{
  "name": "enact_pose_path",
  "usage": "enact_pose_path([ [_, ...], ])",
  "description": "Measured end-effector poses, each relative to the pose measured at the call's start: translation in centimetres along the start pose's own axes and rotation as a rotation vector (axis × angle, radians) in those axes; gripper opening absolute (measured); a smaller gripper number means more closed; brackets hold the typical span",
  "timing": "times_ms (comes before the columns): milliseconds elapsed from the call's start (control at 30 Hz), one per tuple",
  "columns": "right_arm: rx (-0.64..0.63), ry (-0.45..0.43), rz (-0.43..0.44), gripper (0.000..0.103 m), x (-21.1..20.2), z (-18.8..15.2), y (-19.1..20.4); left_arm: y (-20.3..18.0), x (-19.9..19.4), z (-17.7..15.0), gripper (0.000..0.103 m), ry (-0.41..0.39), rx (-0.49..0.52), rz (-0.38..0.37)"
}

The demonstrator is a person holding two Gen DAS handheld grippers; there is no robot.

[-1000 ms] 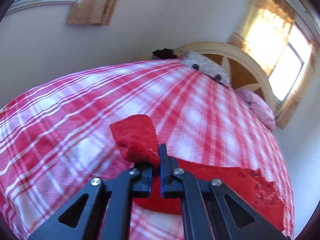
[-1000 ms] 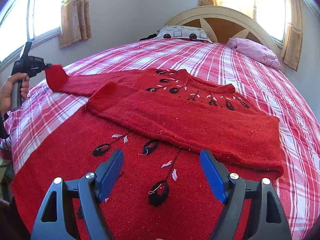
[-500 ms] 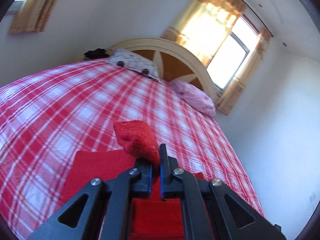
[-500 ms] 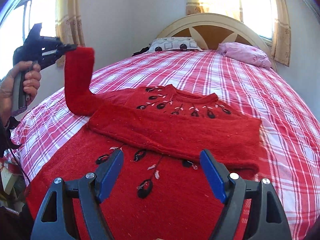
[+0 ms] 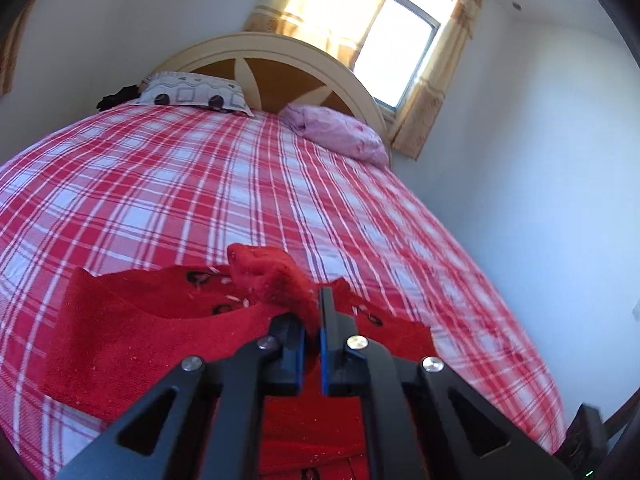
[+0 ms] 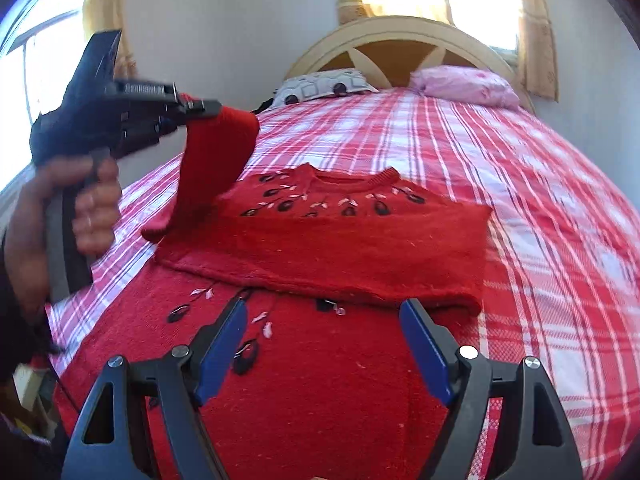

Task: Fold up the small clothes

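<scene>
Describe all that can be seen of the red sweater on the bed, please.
The sweater is red knit with a ribbed round neck and dark oval motifs with pale leaves across the chest and front. It lies front up on the plaid bedspread. One sleeve is folded flat across the body. The other sleeve is lifted, its cuff pinched in the shut left hand-held gripper. The open right hand-held gripper hovers over the lower front without touching it.

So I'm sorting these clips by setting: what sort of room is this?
A home bedroom, most likely. A bed with a red plaid sheet fills the view, with an arched headboard, two pillows against it, and curtained windows behind.
</scene>
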State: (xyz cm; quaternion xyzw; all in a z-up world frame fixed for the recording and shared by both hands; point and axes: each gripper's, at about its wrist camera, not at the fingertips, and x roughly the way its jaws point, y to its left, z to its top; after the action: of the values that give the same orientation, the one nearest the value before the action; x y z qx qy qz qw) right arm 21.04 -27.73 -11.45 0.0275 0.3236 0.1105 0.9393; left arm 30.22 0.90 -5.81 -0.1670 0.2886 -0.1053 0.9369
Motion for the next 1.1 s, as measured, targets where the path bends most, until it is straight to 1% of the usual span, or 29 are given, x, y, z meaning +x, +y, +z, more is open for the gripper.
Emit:
enact_pose_path([
  [100, 0.022, 0.000, -0.020, 0.079, 0.4, -0.2, -0.9, -1.8, 1.9, -1.8, 0.005, 0.046, 0.078, 0.024],
  [200, 0.042, -0.005, -0.036, 0.079, 0.5, -0.4, -1.7, -3.2, 4.2, -3.4, 0.006, 0.134, 0.159, 0.024],
  [267, 0.070, -0.006, -0.039, 0.079, 0.6, -0.5, -2.5, -4.1, 4.5, -4.2, 0.012, 0.166, 0.217, 0.036],
  [300, 0.079, -0.005, -0.040, 0.079, 0.6, -0.5, -2.8, -4.4, 4.1, -4.4, 0.017, 0.169, 0.244, 0.034],
  [367, 0.089, -0.005, -0.042, 0.079, 0.6, -0.6, -3.2, -4.8, 2.4, -4.6, 0.041, 0.139, 0.304, 0.037],
  [400, 0.091, -0.006, -0.040, 0.079, 0.6, -0.7, -3.4, -4.7, 1.3, -4.6, 0.066, 0.112, 0.338, 0.057],
  [433, 0.090, -0.006, -0.039, 0.079, 0.6, -0.7, -3.4, -4.4, -0.6, -4.7, 0.080, 0.063, 0.371, 0.079],
  [500, 0.085, -0.006, -0.037, 0.079, 0.4, -0.8, -3.4, -3.6, -3.3, -5.2, 0.084, 0.008, 0.424, 0.089],
  [533, 0.082, -0.006, -0.037, 0.079, 0.4, -0.7, -3.4, -3.0, -3.8, -5.5, 0.084, 0.006, 0.451, 0.103],
  [567, 0.080, -0.005, -0.037, 0.079, 0.3, -0.6, -3.4, -2.0, -4.6, -5.8, 0.085, 0.008, 0.480, 0.134],
  [633, 0.090, -0.002, -0.027, 0.079, 0.1, -0.3, -3.4, 0.3, -5.3, -6.5, 0.087, 0.024, 0.522, 0.226],
  [667, 0.102, 0.000, -0.011, 0.079, 0.0, 0.0, -3.5, 1.8, -5.4, -6.9, 0.087, 0.044, 0.540, 0.292],
  [700, 0.113, 0.002, 0.007, 0.079, 0.0, 0.2, -3.5, 3.1, -5.2, -7.1, 0.088, 0.064, 0.544, 0.339],
  [733, 0.127, 0.006, 0.030, 0.079, 0.1, 0.6, -3.5, 4.6, -5.0, -7.2, 0.088, 0.085, 0.532, 0.382],
  [767, 0.146, 0.015, 0.060, 0.079, 0.3, 1.2, -3.4, 6.4, -4.7, -7.1, 0.088, 0.109, 0.488, 0.420],
  [833, 0.182, 0.042, 0.119, 0.079, 1.3, 2.6, -3.1, 9.4, -3.8, -6.8, 0.088, 0.178, 0.378, 0.443],
  [900, 0.192, 0.071, 0.155, 0.079, 2.3, 3.6, -2.5, 10.8, -2.6, -6.9, 0.088, 0.237, 0.336, 0.462],
  [933, 0.196, 0.086, 0.165, 0.079, 3.0, 4.2, -2.2, 11.1, -2.3, -7.1, 0.089, 0.248, 0.331, 0.472],
  [967, 0.206, 0.108, 0.169, 0.079, 4.0, 4.8, -2.0, 11.2, -2.0, -7.4, 0.089, 0.250, 0.327, 0.466],
  [1067, 0.247, 0.165, 0.175, 0.079, 6.5, 5.5, -1.9, 10.9, -1.8, -7.4, 0.094, 0.239, 0.324, 0.474],
  [1100, 0.262, 0.177, 0.176, 0.079, 7.0, 5.6, -2.0, 11.1, -1.7, -7.3, 0.097, 0.239, 0.314, 0.476],
])
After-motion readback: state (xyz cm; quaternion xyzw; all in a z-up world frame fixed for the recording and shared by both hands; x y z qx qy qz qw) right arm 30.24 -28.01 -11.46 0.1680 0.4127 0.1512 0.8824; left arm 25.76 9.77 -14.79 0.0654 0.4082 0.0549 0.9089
